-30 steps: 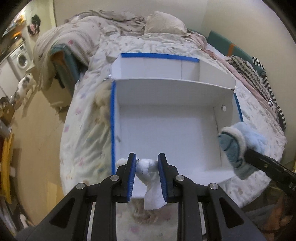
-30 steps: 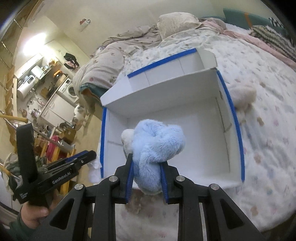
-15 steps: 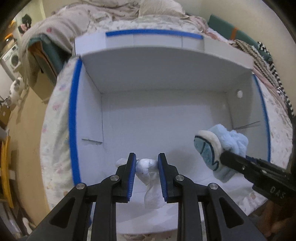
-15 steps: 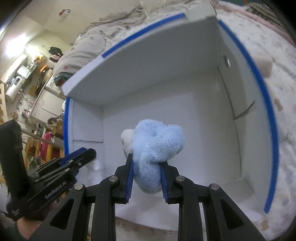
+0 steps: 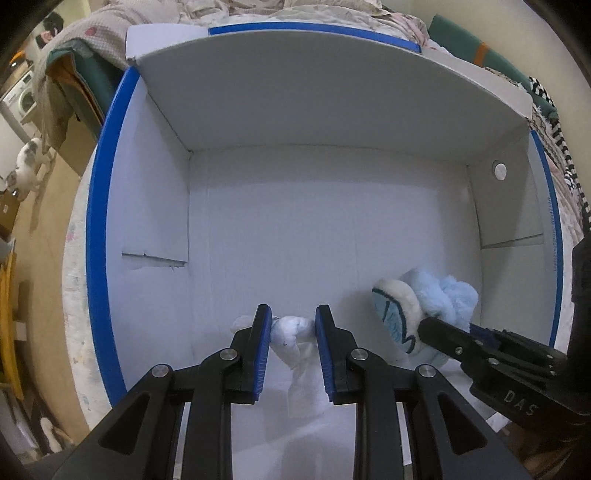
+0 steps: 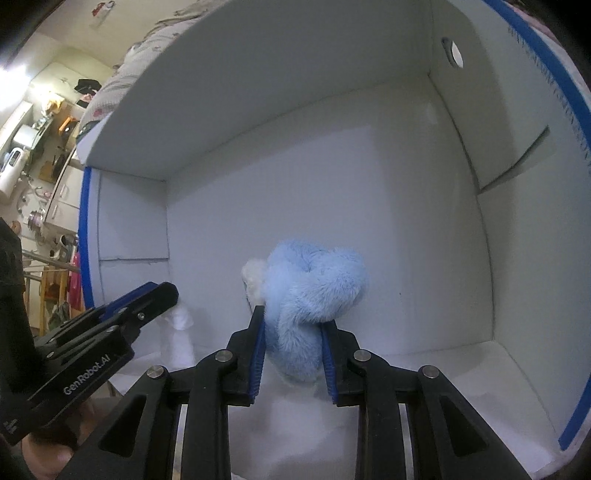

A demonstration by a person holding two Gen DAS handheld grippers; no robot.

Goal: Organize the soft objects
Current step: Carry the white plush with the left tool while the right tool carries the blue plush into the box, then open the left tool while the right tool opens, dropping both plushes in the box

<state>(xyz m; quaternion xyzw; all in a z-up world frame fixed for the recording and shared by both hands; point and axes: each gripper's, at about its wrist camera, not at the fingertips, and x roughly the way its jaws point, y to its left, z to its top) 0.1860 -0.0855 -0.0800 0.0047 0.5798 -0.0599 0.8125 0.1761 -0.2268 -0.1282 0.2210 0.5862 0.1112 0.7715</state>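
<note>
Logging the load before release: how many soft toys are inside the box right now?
2. A small white plush is clamped in the left claw near the box's front-left; a light blue plush is in the right claw. Nothing else shows on the visible floor.

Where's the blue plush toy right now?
The blue plush toy is clamped in the right claw, inside the white box near its front, right of the left claw holding a white plush.

Bed (image 5: 79,295) w/ floral sheet, white blue-edged cardboard box (image 5: 332,96) on it, rumpled blankets (image 5: 110,22) behind.
</note>
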